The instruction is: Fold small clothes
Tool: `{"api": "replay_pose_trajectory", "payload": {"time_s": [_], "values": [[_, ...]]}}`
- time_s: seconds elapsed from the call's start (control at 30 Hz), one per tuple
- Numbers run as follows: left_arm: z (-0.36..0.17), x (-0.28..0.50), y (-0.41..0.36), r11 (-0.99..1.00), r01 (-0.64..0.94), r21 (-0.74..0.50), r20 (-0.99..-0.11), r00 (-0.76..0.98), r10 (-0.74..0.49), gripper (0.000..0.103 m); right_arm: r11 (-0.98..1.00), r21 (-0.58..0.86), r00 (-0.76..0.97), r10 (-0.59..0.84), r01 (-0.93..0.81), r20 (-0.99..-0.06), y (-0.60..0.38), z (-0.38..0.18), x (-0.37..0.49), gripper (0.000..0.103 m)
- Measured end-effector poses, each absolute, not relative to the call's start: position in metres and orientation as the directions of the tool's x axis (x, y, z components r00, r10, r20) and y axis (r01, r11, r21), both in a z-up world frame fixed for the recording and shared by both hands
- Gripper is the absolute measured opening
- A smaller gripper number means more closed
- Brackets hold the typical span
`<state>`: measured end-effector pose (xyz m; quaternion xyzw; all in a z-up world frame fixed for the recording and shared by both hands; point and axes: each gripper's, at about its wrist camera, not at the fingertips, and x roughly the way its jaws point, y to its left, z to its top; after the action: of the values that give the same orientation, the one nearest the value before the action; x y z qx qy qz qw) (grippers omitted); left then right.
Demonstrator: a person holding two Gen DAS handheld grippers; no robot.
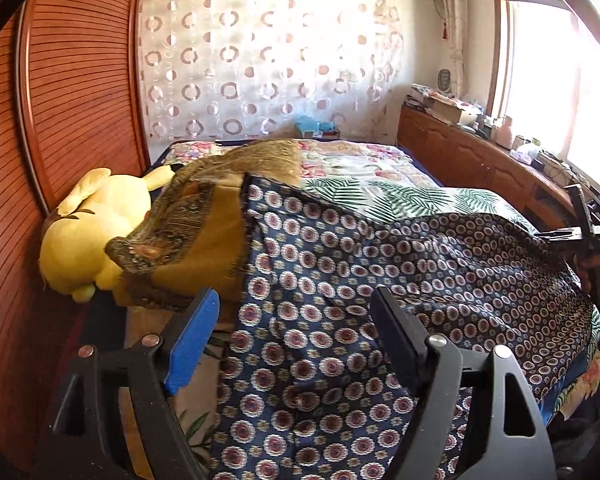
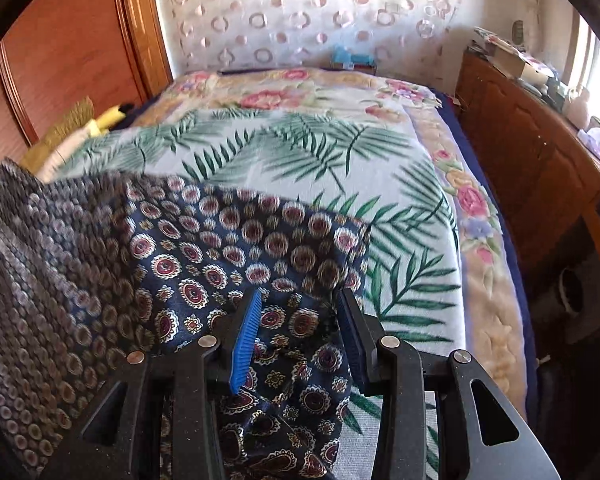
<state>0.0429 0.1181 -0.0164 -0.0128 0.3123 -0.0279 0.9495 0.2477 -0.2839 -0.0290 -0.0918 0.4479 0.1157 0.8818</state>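
we hold the navy medallion-print garment (image 2: 220, 248) lifted over the palm-leaf blanket (image 2: 300, 152). right gripper (image 2: 296, 332) is part open with cloth bunched between its jaws; left gripper (image 1: 296, 320) gapes wide, gripping nothing we can confirm. keep edges level, clear of the yellow plush toy (image 1: 88, 232) and fringed brown cloth (image 1: 204, 208)

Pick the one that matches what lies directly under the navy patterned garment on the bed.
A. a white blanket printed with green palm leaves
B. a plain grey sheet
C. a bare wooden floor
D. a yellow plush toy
A: the navy garment rests on a white palm-leaf blanket whose green fronds show all along its far edge; the yellow plush toy sits off to the side by the wooden wardrobe.
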Motion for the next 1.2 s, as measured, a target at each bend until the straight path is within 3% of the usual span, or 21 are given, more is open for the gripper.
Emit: {"api": "replay_pose_trajectory", "payload": {"time_s": [0.3,0.4,0.53,0.67,0.77,0.83,0.9,1.2], "values": [[-0.036,0.047,0.109,0.996,0.062,-0.058,-0.630,0.772,-0.084,0.079,0.965,-0.036,0.565,0.122,-0.260,-0.816,-0.283,-0.033,0.281,0.041],[-0.042,0.050,0.108,0.996,0.062,-0.058,-0.643,0.761,-0.085,0.079,0.954,-0.048,0.578,0.138,-0.295,-0.805,-0.277,-0.032,0.281,0.006],[-0.045,0.049,0.108,0.996,0.064,-0.056,-0.650,0.755,-0.085,0.079,0.956,-0.087,0.666,0.127,-0.279,-0.735,-0.273,-0.015,0.286,0.004],[-0.045,0.050,0.109,0.996,0.062,-0.059,-0.649,0.756,-0.086,0.079,0.983,-0.125,0.760,0.023,-0.137,-0.649,-0.286,0.001,0.294,0.004],[-0.043,0.052,0.110,0.996,0.063,-0.055,-0.646,0.759,-0.084,0.079,0.979,-0.173,0.739,-0.040,-0.105,-0.673,-0.280,-0.010,0.304,0.011],[-0.040,0.056,0.110,0.996,0.066,-0.052,-0.643,0.761,-0.084,0.079,0.968,-0.221,0.713,-0.074,-0.116,-0.697,-0.272,-0.021,0.305,0.031],[-0.036,0.062,0.111,0.996,0.070,-0.051,-0.640,0.763,-0.086,0.079,0.967,-0.219,0.710,-0.061,-0.133,-0.701,-0.270,-0.026,0.303,0.042],[-0.008,0.110,0.119,0.997,0.065,-0.032,-0.623,0.779,-0.070,0.079,0.968,-0.138,0.657,0.035,-0.210,-0.753,-0.286,-0.040,0.270,0.045]]}}
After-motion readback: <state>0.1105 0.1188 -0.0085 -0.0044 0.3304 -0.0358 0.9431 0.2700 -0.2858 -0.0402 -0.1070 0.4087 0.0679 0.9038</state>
